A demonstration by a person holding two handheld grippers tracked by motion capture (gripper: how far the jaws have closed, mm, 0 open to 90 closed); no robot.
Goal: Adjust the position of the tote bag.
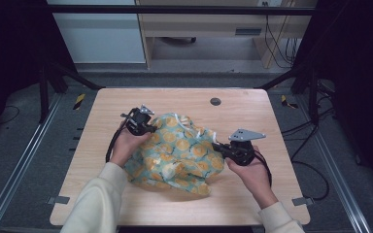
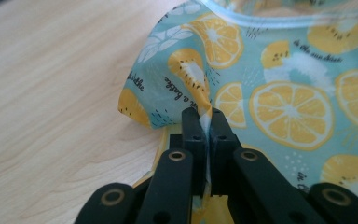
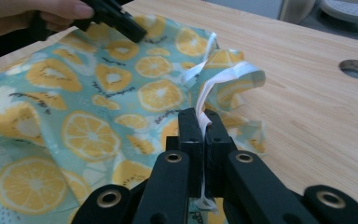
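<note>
A: Where does the cloth (image 1: 179, 154) sit?

B: Crumpled in the middle of the bench (image 1: 126, 204), a lemon-and-kiwi print with white trim. The left tool (image 1: 148, 127) is clamped on its edge at about ten o'clock of the heap; the right tool (image 1: 222, 147) is clamped on a white trim strip (image 3: 205, 100) at about three o'clock.

A: What could go wrong?

B: I'd judge both bites thin. In the left gripper view only a narrow fold sits between the jaws, so a pull apart could slide it free. The trim strip in the right gripper view looks narrow too, and a sharp tug might slip it out or strain the seam.

A: Any containers?

B: None I can see. The bench has a round hole (image 1: 215, 101) at twelve o'clock, nothing in it.
</note>
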